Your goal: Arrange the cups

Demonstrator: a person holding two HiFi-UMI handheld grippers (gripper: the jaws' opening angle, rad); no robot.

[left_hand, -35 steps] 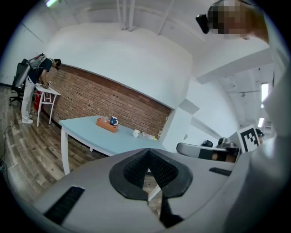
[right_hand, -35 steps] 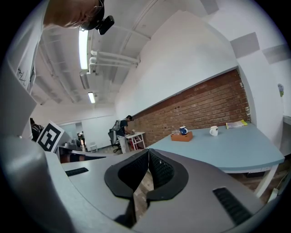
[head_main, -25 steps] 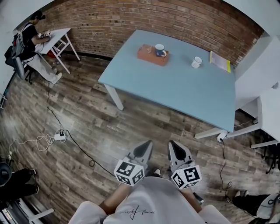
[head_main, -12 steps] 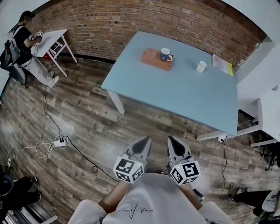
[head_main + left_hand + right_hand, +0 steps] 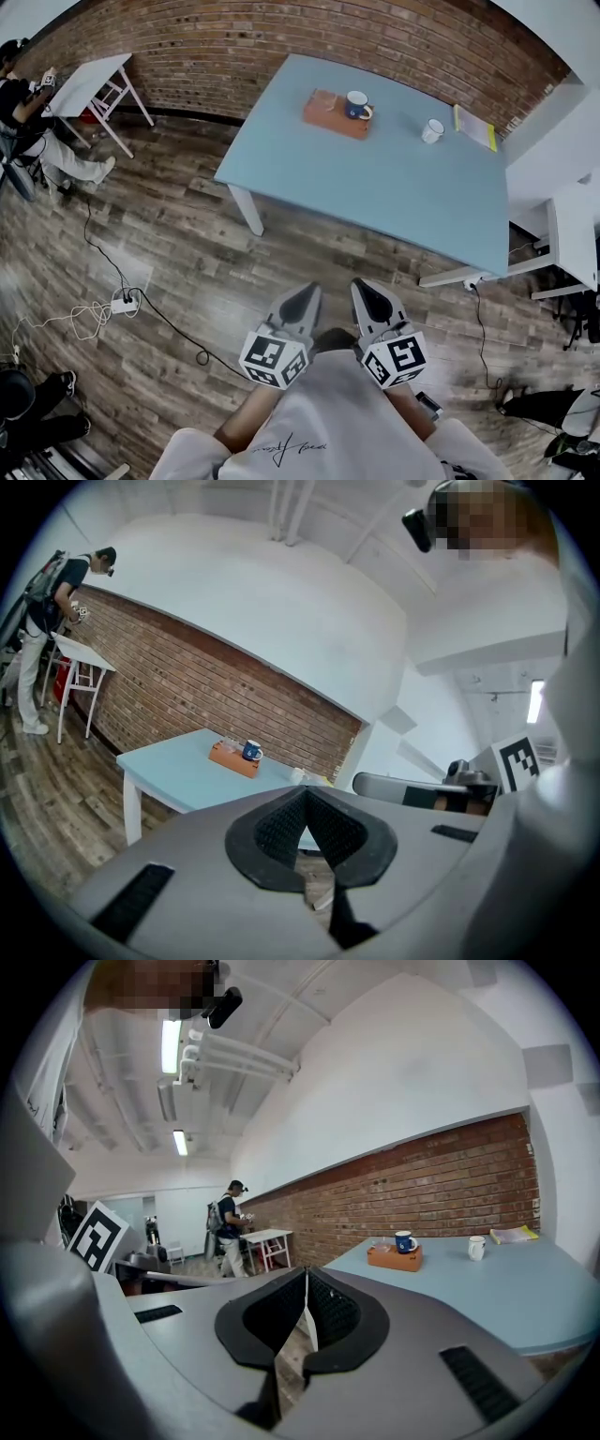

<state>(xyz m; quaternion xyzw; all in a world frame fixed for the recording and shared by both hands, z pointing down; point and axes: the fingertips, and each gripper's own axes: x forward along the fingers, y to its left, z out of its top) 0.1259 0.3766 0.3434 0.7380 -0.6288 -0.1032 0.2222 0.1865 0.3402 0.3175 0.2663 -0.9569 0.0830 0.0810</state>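
L claw [image 5: 304, 293] & R claw [image 5: 362, 287] sit close to the person's chest, side by side, pointing fwd over the wood floor [image 5: 187, 234]. Both are pinched together w/ nothing btwn the pads; each gripper view shows it. A floor cable [image 5: 159, 309] runs left of the feet to a power strip [image 5: 124, 302]. The counter [image 5: 394, 197] is well ahead, prob. out of reach. On its far side: orange block [image 5: 330, 117] w/ blue cup [image 5: 356, 105] on top. The white cup [image 5: 432, 130] stands apart to the right on bare counter, near a yellow booklet [image 5: 475, 127]. Task looks barely begun, i.e. approach phase.

Risks: arriving w/ claws closed, a shut tip could knock a cup instead of straddling it, so open early. Blue cup rides raised on the block; a sideways bump prob. tips it off. White cup likely light; a wide claw may drag the booklet too. Clip the near counter corner & everything shakes.
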